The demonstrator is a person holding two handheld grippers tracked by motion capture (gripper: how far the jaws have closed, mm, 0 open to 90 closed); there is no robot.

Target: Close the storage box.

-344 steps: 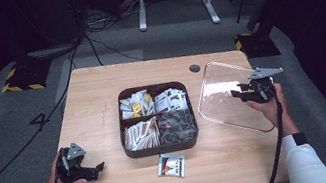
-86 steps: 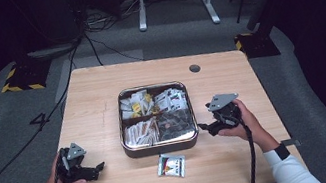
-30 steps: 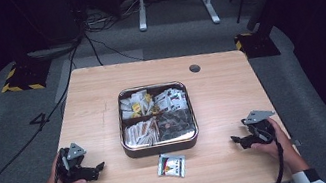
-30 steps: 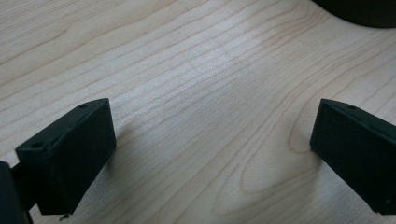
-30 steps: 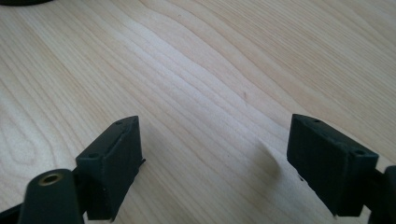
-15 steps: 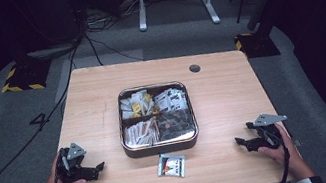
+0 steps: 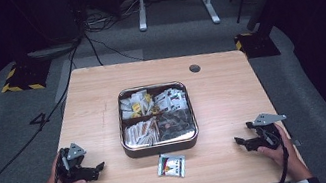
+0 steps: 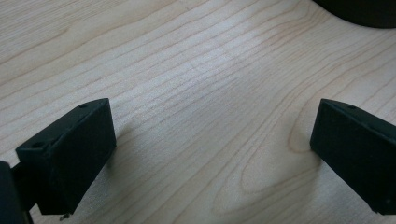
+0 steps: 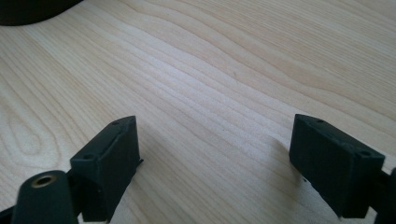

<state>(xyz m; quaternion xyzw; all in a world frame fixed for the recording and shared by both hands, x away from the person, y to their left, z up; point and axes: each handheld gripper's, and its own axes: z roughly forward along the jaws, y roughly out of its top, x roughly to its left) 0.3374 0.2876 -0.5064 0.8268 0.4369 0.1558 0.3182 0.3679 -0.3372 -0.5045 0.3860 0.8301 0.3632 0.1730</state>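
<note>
Wooden table [image 7: 234,104] | we rested left gripper [image 7: 94,170] and right gripper [image 7: 241,141] at its near corners, jaws spread wide, holding nothing | box [image 7: 156,118] sat mid-table, clear lid on | packet [image 7: 171,165] lay just before it: judged light, thin, slippery; pinch by one edge.

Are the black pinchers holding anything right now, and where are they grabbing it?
Nothing. The left gripper and the right gripper both rest open on the table, with only bare wood between their jaws. The lidded box and the packet lie untouched.
</note>
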